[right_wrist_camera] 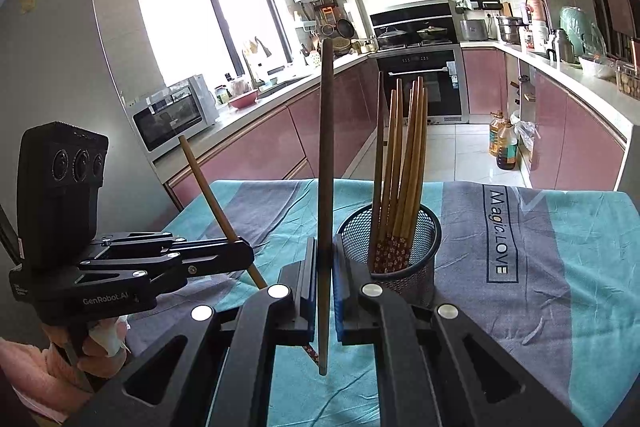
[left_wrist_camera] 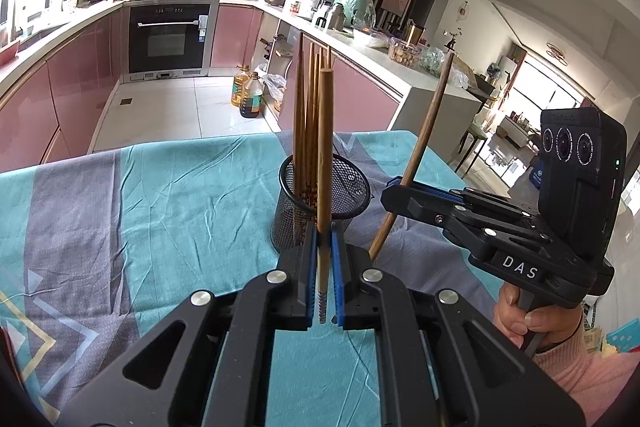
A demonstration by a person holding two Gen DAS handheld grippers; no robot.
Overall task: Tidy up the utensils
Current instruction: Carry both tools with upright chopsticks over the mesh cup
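both tongs clamped on chopsticks, l tongs point(left_wrist_camera: 325, 247) pale chopstick point(left_wrist_camera: 325, 155), r tongs point(right_wrist_camera: 323, 263) dark chopstick point(right_wrist_camera: 326, 163), nr mesh holder point(right_wrist_camera: 404, 267)

"Magic.LOVE" on tablecloth point(right_wrist_camera: 520, 227); "DAS" on right claw point(left_wrist_camera: 394, 197)

Black claws point(left_wrist_camera: 325, 259) with blue pads, silver screws, "DAS" lettering, pink sleeve point(left_wrist_camera: 588, 367)

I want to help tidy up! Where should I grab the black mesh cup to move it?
Grab the black mesh cup by its round wall, low down, from the side. Chopsticks stick up out of its open top, so coming from above is blocked. I think low is steadier, since the tall sticks could tip it.
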